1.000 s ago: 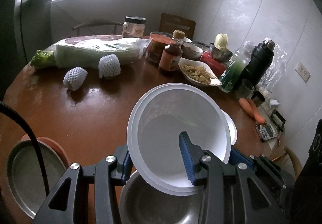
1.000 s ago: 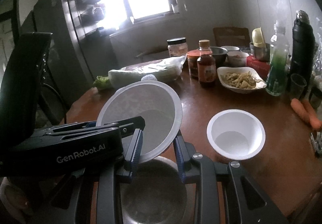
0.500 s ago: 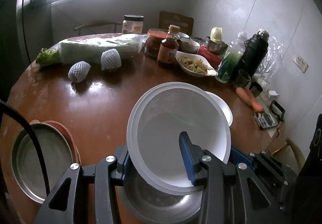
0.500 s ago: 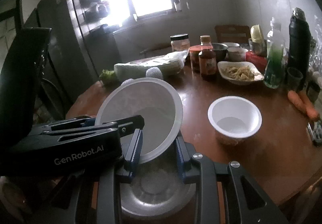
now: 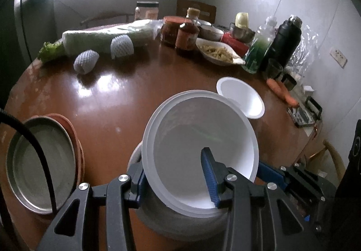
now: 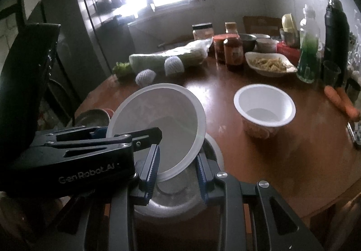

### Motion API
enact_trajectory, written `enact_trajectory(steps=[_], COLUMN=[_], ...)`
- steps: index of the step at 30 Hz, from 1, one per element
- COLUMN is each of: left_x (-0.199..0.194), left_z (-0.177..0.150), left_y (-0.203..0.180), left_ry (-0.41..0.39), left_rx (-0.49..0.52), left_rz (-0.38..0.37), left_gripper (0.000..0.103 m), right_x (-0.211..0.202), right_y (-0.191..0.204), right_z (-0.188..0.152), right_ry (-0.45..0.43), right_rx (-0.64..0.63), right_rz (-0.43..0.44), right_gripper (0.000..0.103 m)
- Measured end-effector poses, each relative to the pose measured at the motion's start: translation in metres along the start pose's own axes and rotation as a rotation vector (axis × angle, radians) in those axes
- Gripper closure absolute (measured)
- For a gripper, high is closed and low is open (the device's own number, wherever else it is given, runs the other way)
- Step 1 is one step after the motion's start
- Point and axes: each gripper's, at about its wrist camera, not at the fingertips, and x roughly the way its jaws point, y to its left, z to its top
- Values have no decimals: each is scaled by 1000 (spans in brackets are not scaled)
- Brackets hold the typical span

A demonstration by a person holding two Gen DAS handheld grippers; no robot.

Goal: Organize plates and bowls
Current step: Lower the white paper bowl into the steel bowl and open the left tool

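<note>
A large white bowl [image 5: 198, 138] hangs tilted over a metal bowl [image 5: 185, 224] that stands on the brown table [image 5: 112, 102]. My left gripper [image 5: 173, 172] is shut on the white bowl's near wall, with one blue pad inside and the other outside. My right gripper [image 6: 178, 160] is shut on the white bowl's [image 6: 158, 120] lower rim, just above the metal bowl [image 6: 171, 203]. A smaller white bowl [image 6: 264, 104] stands upright on the table to the right. A metal plate [image 5: 40, 165] lies on reddish plates at the left.
Along the table's far side stand wrapped greens [image 5: 108, 37], two foam-netted fruits [image 5: 121, 46], jars and a sauce bottle [image 5: 187, 32], a dish of food [image 5: 218, 52], a green bottle [image 5: 259, 48] and a black flask [image 5: 284, 41]. Carrots [image 5: 282, 93] lie at the right edge.
Both grippers have drawn back and sunk a little with the large white bowl held between them. More of the metal bowl shows under it, and the small white bowl has come out from behind it.
</note>
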Motion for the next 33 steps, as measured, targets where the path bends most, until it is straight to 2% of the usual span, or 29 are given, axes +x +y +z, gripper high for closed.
enact_trajectory(steps=[18,24,33], left_x=[23,25,28], left_z=[-14,-14,-15], left_y=[-1,1,3], left_ry=[76,84,91], left_rx=[26,20,22], left_rz=[17,31,63], left_gripper=[61,60,60], right_x=[18,20,22], right_y=[-9,-8,1], right_z=[-19,-20,-22], right_ry=[89,95,93], right_rx=[-21,-29,-94], right_rz=[-29,-32,-83], right_gripper=[71,71,70])
